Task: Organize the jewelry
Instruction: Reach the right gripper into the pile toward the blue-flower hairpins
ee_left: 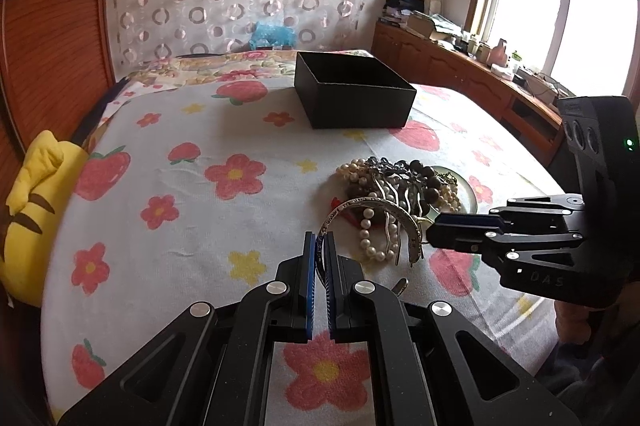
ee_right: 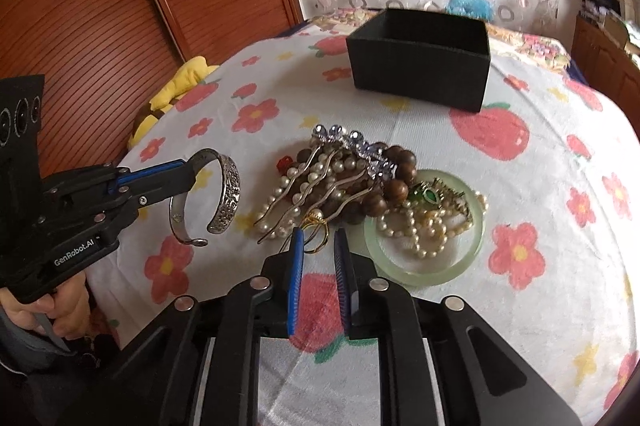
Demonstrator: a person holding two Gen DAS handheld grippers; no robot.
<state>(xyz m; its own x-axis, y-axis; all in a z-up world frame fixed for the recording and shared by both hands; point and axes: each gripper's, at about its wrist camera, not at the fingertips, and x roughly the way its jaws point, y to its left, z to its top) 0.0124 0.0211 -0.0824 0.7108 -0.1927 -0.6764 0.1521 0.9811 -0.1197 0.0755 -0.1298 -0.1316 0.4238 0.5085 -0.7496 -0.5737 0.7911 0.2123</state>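
My left gripper [ee_left: 319, 240] is shut on a silver cuff bracelet [ee_right: 224, 195] and holds it just above the bed, left of the jewelry pile [ee_right: 352, 181]. The bracelet also shows in the left wrist view [ee_left: 372, 209]. The pile holds pearl strands, wooden beads, a silver hair comb and a pale green bangle [ee_right: 424, 266]. My right gripper [ee_right: 318, 240] is open and empty, its tips right at a gold ring [ee_right: 316, 222] on the pile's near edge. An open black box [ee_right: 420, 57] stands behind the pile; it also shows in the left wrist view [ee_left: 352, 93].
Everything lies on a bed with a strawberry-and-flower sheet [ee_right: 520, 185]. A yellow plush toy [ee_left: 36, 218] lies at the bed's left edge by the wooden headboard [ee_left: 52, 25]. A cluttered wooden cabinet [ee_left: 460, 65] runs under the window on the right.
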